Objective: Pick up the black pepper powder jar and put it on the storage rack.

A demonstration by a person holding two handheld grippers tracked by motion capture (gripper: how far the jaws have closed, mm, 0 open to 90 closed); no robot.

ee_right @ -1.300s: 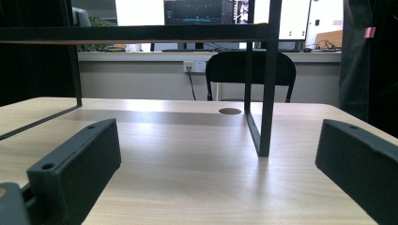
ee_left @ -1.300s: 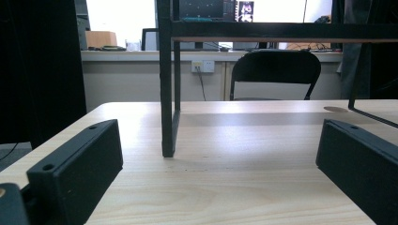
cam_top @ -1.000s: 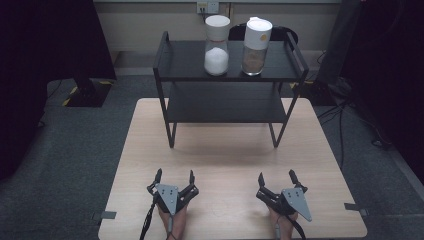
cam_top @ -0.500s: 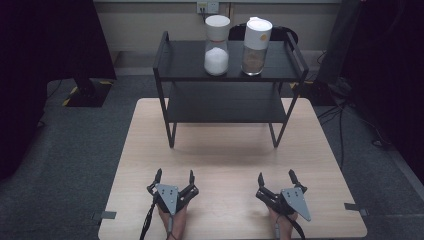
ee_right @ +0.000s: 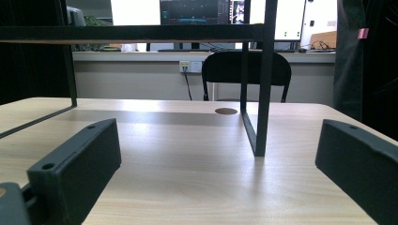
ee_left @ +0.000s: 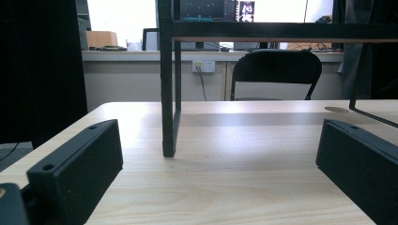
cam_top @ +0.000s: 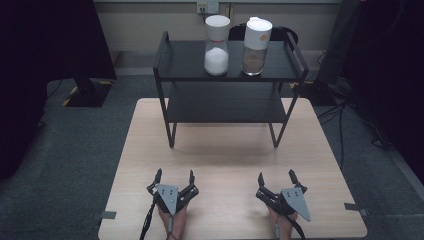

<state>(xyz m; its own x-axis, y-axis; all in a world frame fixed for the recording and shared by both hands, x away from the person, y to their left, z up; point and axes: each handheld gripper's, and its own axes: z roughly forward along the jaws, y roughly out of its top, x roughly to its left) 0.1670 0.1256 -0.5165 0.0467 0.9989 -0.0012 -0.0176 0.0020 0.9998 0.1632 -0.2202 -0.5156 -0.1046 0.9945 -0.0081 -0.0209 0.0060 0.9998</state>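
- The desk [cam_top: 230,160] carries a black two-tier shelf [cam_top: 227,107] at its far end.
- Two jars stand on the top tier: a white-filled jar [cam_top: 217,46] and a brown-filled jar [cam_top: 256,47], just beside each other.
- They are probably rigid, smooth, somewhat heavy; best gripped mid-body.
- The left hand-held gripper [cam_top: 173,179] and right hand-held gripper [cam_top: 276,181] rest near the desk's front edge, jaws spread, empty.

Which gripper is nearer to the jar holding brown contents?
Right. The right gripper sits almost straight below the brown-filled jar on the shelf; the left gripper lies further left.
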